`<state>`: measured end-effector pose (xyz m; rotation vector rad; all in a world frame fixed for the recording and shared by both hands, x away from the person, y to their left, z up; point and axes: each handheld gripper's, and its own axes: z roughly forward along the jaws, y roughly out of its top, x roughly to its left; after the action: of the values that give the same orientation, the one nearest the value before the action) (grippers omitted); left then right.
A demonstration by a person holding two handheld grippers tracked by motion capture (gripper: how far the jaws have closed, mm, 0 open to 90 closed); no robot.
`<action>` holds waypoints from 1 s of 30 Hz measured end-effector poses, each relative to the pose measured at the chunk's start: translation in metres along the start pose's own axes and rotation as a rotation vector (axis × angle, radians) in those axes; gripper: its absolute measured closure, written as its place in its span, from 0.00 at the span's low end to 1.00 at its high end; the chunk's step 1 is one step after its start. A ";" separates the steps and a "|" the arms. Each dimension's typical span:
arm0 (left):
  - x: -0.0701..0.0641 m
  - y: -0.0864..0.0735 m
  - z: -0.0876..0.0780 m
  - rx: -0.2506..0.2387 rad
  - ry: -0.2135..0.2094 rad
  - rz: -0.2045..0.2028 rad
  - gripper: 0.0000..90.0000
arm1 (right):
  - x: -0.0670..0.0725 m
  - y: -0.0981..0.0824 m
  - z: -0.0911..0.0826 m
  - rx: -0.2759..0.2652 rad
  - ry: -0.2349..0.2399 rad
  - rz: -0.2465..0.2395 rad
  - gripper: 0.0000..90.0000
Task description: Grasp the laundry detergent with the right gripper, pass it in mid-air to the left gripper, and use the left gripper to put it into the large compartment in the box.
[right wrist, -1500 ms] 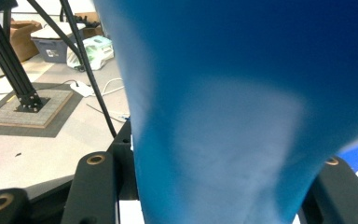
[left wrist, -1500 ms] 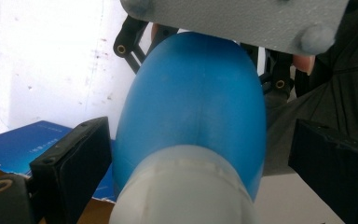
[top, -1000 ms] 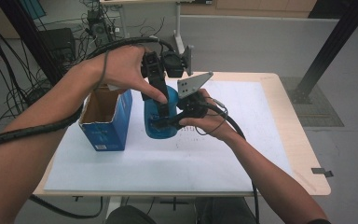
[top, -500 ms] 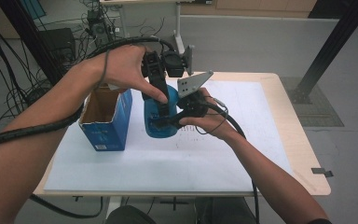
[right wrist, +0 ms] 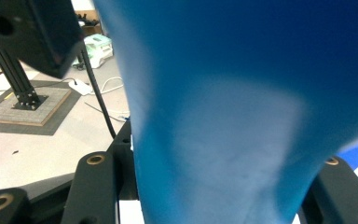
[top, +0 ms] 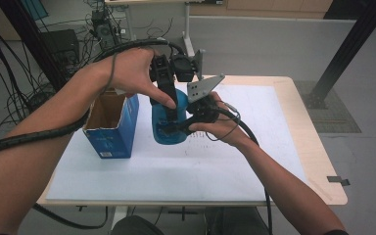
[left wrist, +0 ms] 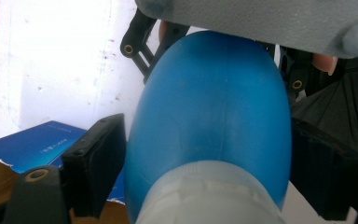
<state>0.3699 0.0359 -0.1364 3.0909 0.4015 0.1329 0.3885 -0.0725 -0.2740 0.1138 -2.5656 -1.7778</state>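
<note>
At table centre, right gripper (top: 174, 128) clamped on the lower body of a blue bottle (top: 169, 122), jaws hard against both flanks in the right gripper view, bottle (right wrist: 223, 107) filling the space between them. Left gripper (top: 169, 110) brought down over the same bottle from 12 o'clock, jaws just been closing, bottle (left wrist: 209, 135) between them; left pad (left wrist: 100, 163) just beside the wall with a thin gap visible, right pad at or against the far wall, contact not certain. Not yet a confirmed clamp on that side.

Immediately around: open cardboard box (top: 110, 125) with blue sides at 9 o'clock of the bottle, close beside it, flaps up; its blue face (left wrist: 32, 147) seen past the left jaw. White sheet (top: 176, 166) beneath, over the wooden table (top: 318, 161). Grey three-cornered plate (top: 203, 88) at 1 o'clock, partly screening the bottle's top. Left hand (top: 132, 73) over the gripper body, thumb across the bottle's upper front.

Bottle upright, base at or near the sheet. Rounded, bulging shoulders, matt translucent blue, paler white neck band (left wrist: 209, 200).
</note>
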 end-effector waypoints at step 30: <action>-0.001 0.001 0.000 0.040 -0.008 0.024 0.41 | 0.002 -0.001 0.002 0.014 0.001 -0.017 0.49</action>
<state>0.3690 0.0351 -0.1369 3.1359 0.3708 0.1147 0.3864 -0.0715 -0.2761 0.1363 -2.5848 -1.7648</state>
